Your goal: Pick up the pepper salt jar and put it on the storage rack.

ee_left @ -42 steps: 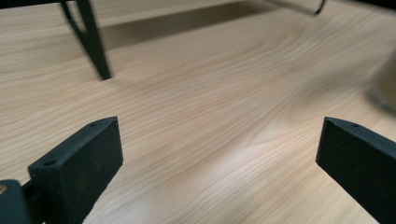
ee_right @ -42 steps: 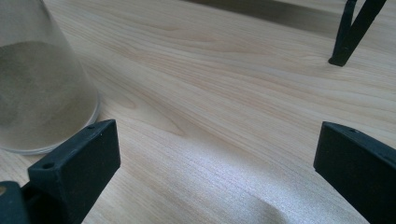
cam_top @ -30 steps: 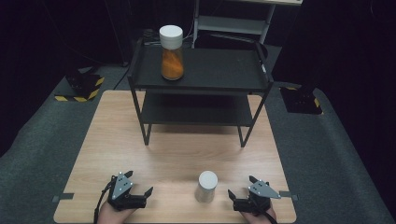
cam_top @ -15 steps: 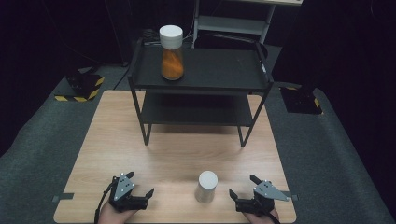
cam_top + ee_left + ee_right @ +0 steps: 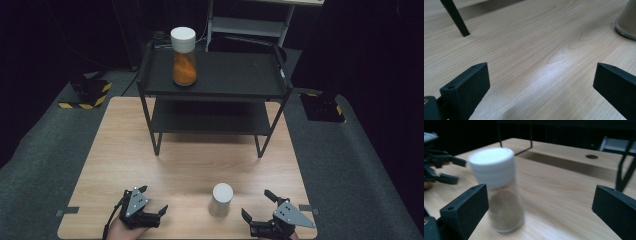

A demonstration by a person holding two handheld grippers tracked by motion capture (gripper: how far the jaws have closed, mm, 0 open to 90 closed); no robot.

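Observation:
A small jar with a white lid stands on the wooden table near its front edge; it looks blurred in the right gripper view. My right gripper sits just right of it, open, with the jar ahead of its left jaw and not between the jaws. My left gripper rests open at the front left, over bare wood; the jar's base is at that view's upper right. A taller jar with orange contents stands on the top shelf of the black rack.
The two-tier black rack occupies the back half of the table; one of its legs stands ahead of my left gripper. The lower shelf is bare. Dark floor and yellow-black striped blocks lie around the table.
My right gripper has shifted slightly near the small jar and its view is blurred by motion. The left gripper and both jars stay where they were.

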